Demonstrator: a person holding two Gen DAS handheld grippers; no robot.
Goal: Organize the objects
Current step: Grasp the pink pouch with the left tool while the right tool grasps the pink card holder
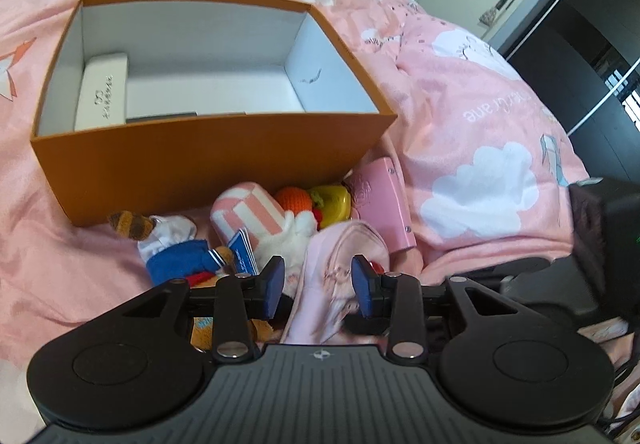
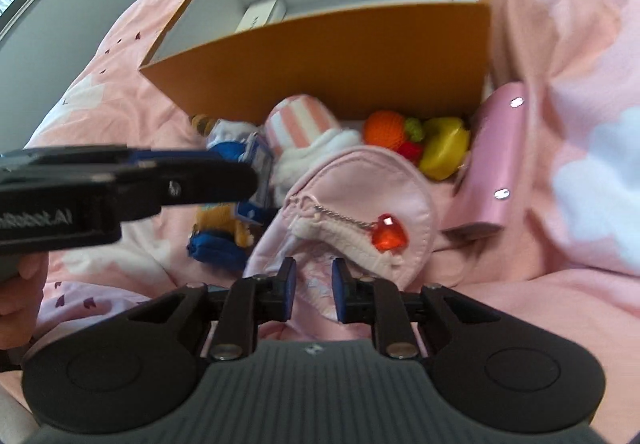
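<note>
Both grippers, left (image 1: pixel 318 286) and right (image 2: pixel 314 290), gape partly over the pink pouch (image 2: pixel 360 204).

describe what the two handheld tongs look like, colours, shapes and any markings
Both the left tongs and the right tongs are matte black, with blue rubber-like finger pads, silver pivot bolts, round side discs and a ribbed grey base bearing a small white emblem. In the right wrist view, the left tongs' side shows white lettering, seemingly mirrored. No cables or sleeves are clearly visible.

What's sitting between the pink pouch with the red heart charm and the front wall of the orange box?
In the right wrist view, the striped pink plush, a knitted orange and a yellow toy lie between the pink pouch and the orange box.
</note>
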